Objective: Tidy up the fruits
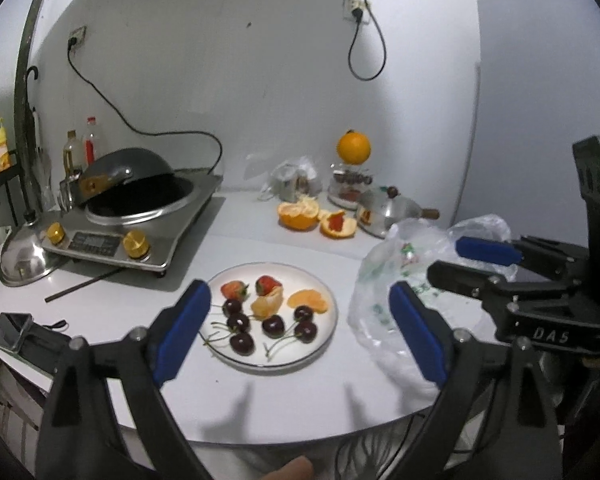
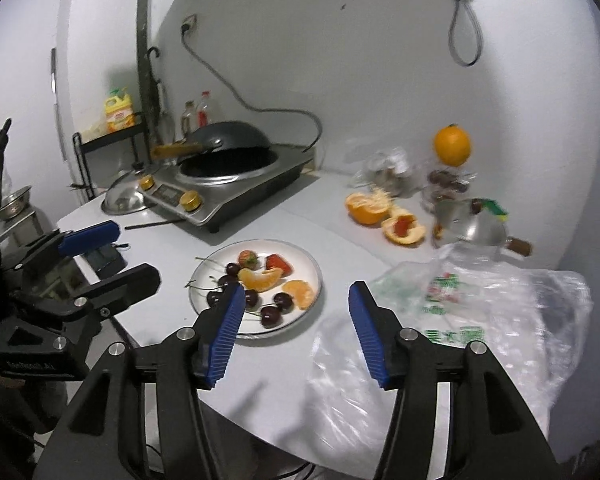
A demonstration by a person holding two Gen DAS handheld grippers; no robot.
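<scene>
The fruit sits on a white plate (image 1: 327, 334) near the front edge of the counter (image 1: 260, 236). It is grouped by kind: two strawberries (image 1: 269, 284) along the far side, two peeled orange segments (image 1: 309, 301) in the middle and to the right, and dark cherries (image 1: 273, 326) with long stems filling the near half. That grouping suggests the sorting is well along, probably close to done, with each kind kept in its own patch so the stems trail toward the rim instead of crossing other pieces.

Both tools hang above the counter's near edge, on either side of the plate. The left tool (image 1: 300, 334) has its blue pads spread wide and nothing between them; seen along its fingers, the plate lies in the gap, so it looks lined up for a reach or a nudge at the cherries. The right tool (image 2: 296, 334) is likewise released and empty, poised over bare counter between the plate and a crumpled clear plastic bag (image 2: 480, 312) lying to the right, likely the fruit's wrapping.

Farther back and to the right lie emptied orange peel halves (image 1: 296, 216), one with red scraps in it, left clear of the plate as waste. A whole orange (image 1: 353, 147) is perched on a glass jar (image 1: 348, 188) by the wall, apparently in reserve. To the far left stands an induction cooker (image 1: 140, 232) with a dark wok (image 1: 128, 172) tilted over it, and a steel lid (image 1: 22, 258) rests beside it.
</scene>
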